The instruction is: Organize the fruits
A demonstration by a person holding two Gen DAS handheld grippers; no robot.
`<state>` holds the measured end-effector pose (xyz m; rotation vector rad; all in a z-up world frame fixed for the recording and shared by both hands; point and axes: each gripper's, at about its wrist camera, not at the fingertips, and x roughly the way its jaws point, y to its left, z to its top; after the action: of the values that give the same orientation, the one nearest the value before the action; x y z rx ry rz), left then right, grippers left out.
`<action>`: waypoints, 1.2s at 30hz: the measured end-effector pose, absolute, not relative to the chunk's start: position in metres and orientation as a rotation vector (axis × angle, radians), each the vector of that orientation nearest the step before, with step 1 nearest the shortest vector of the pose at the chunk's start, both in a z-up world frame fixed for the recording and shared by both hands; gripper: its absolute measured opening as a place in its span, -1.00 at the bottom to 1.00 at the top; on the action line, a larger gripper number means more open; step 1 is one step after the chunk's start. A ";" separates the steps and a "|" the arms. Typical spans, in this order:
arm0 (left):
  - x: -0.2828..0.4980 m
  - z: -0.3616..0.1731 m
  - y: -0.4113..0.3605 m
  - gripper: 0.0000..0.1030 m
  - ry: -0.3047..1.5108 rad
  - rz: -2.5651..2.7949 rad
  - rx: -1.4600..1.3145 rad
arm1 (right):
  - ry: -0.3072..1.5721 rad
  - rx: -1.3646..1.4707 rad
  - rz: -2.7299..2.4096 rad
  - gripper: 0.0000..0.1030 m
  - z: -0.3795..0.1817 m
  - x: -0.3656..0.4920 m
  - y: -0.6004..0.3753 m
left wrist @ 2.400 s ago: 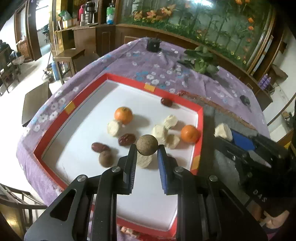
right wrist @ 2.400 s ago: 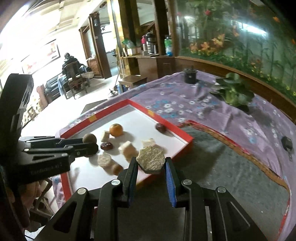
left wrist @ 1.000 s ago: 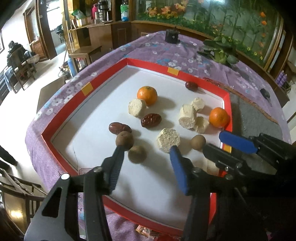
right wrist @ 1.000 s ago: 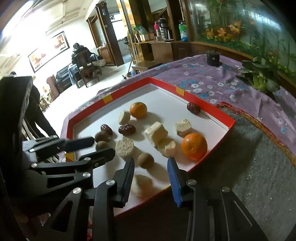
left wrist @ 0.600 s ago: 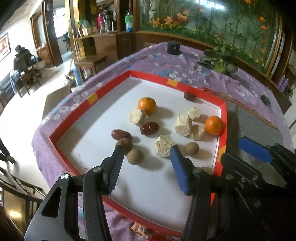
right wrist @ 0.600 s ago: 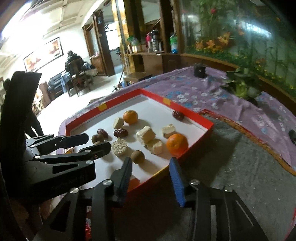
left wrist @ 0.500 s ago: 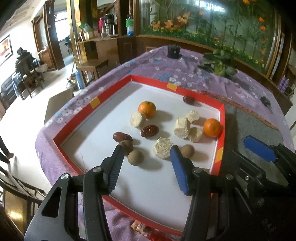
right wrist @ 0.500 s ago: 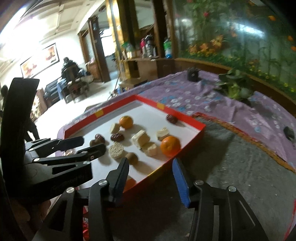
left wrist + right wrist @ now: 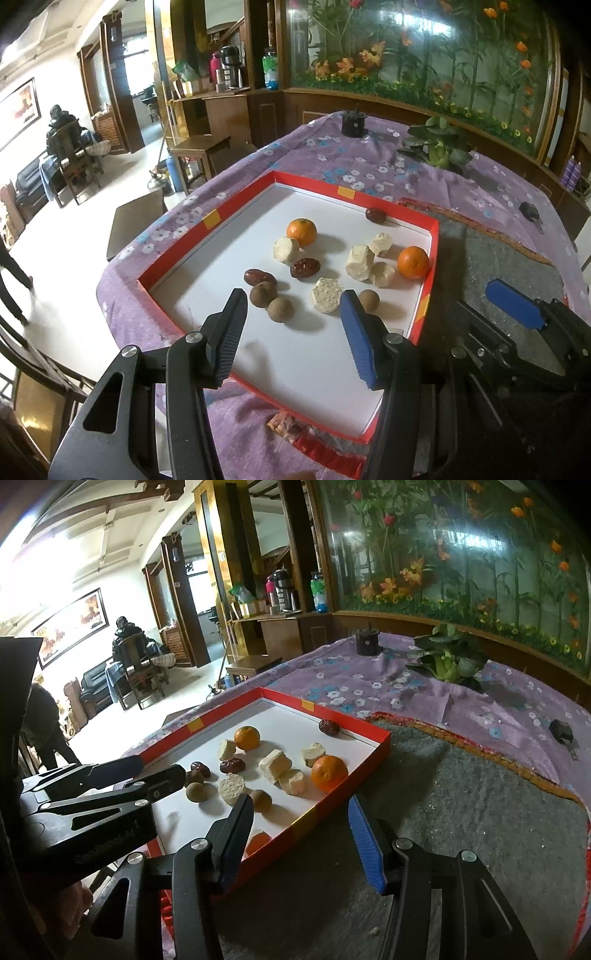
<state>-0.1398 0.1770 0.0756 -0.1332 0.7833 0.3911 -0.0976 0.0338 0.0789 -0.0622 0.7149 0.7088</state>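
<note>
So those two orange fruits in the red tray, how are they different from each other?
The far orange sits out in the tray's open white middle, touching a pale round chunk. The near orange sits close to the tray's right wall, beside a cluster of pale chunks, and it looks slightly larger, though it is also closer to the camera. Both are round, bright orange and whole.

home living room: sofa [image 9: 96,686], framed painting [image 9: 72,622]
</note>
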 end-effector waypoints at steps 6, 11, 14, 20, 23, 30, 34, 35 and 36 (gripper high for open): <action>-0.142 0.077 0.174 0.02 0.782 0.394 -0.135 | 0.703 -0.060 0.700 0.06 0.080 -0.102 0.031; -0.144 0.078 0.172 0.02 0.784 0.377 -0.148 | 0.700 -0.065 0.697 0.07 0.080 -0.104 0.031; -0.144 0.078 0.170 0.02 0.780 0.378 -0.136 | 0.697 -0.075 0.695 0.07 0.080 -0.106 0.031; -0.141 0.078 0.168 0.02 0.786 0.381 -0.123 | 0.706 -0.080 0.700 0.08 0.079 -0.105 0.032; -0.139 0.076 0.167 0.02 0.789 0.382 -0.120 | 0.707 -0.083 0.700 0.08 0.078 -0.104 0.032; -0.137 0.073 0.172 0.02 0.769 0.423 -0.118 | 0.724 -0.077 0.703 0.08 0.075 -0.100 0.032; -0.136 0.072 0.175 0.02 0.765 0.440 -0.121 | 0.735 -0.068 0.703 0.08 0.073 -0.094 0.030; -0.136 0.072 0.176 0.02 0.766 0.443 -0.121 | 0.737 -0.067 0.701 0.08 0.072 -0.093 0.030; -0.136 0.072 0.176 0.02 0.770 0.443 -0.119 | 0.739 -0.064 0.700 0.08 0.072 -0.092 0.029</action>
<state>-0.1359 0.1757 0.0723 -0.1193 0.7698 0.4434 -0.0921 0.0290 0.0720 -0.0644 0.7387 0.6997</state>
